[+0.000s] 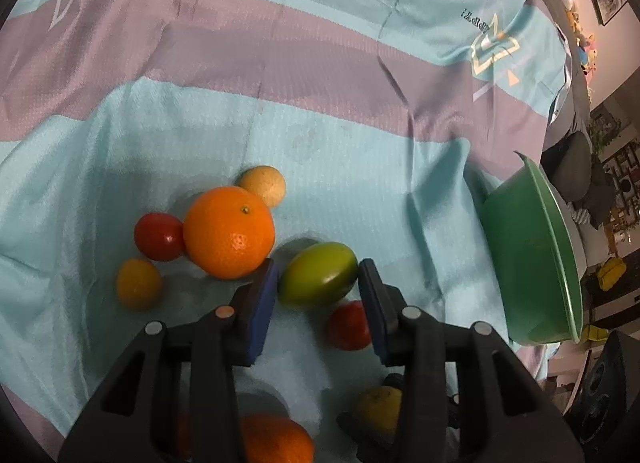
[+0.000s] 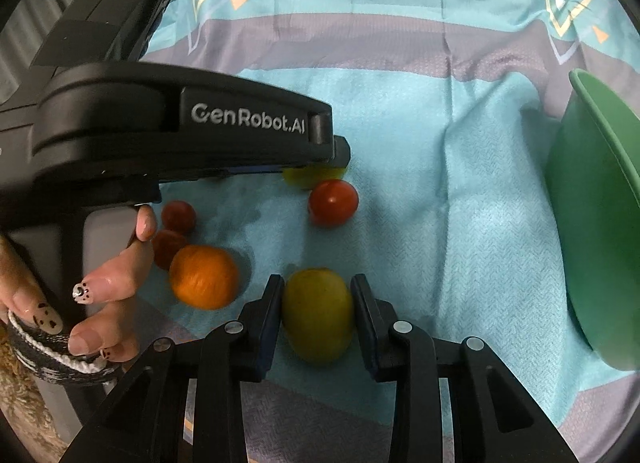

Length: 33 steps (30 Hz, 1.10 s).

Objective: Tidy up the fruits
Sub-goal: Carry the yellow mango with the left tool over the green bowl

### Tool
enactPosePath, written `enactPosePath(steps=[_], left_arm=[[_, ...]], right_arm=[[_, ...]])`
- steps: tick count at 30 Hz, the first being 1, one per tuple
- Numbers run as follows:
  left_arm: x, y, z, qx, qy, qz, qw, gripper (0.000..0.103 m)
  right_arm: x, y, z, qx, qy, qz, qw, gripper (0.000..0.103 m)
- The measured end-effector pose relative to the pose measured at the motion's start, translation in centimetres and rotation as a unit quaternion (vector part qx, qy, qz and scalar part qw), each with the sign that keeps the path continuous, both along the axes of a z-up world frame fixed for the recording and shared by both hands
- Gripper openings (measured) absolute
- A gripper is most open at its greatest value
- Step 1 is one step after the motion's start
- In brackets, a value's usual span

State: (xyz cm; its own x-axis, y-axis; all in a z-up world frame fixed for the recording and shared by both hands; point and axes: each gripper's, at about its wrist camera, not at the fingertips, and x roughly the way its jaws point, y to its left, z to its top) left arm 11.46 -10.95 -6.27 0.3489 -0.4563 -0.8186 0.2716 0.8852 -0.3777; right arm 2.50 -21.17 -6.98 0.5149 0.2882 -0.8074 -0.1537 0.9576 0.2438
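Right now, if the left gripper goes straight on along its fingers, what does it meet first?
Most likely the green fruit, which already sits between the left gripper's fingertips. How close it is I cannot tell.

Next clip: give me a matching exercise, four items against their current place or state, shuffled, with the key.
Column one:
1. green fruit
2. yellow fruit
3. green bowl
4. large orange

Column two:
A. tilted at the cloth's right side
B. between the left gripper's jaws
C. clamped in the right gripper's jaws
D. touching a red fruit, outside the left jaws

Pairs: 1-B, 2-C, 3-A, 4-D
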Motion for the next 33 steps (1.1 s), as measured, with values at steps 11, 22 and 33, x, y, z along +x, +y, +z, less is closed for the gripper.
enactPosePath(steps=[11,22,33], left_arm=[[-2.5,1.8,3.5,-0.014,-0.043,0.029,0.9985,0.040],[-8.5,3.3,7.9,-0.033,-0.112,0.068,0.9908,0.040],[-11.5,2.8,10.5,-0.068,-0.142,0.060,0.9857,0.040]], right_arm=[[-0.8,-1.7,1.6,0.022,-0.021,-0.030,0.999,0.035],[-3.1,-6.5,6.8,0.077,-0.097,-0.071,0.990,0.035],[-3.4,-7.2,8.8,0.071,-0.142,-0.110,0.981,0.035]])
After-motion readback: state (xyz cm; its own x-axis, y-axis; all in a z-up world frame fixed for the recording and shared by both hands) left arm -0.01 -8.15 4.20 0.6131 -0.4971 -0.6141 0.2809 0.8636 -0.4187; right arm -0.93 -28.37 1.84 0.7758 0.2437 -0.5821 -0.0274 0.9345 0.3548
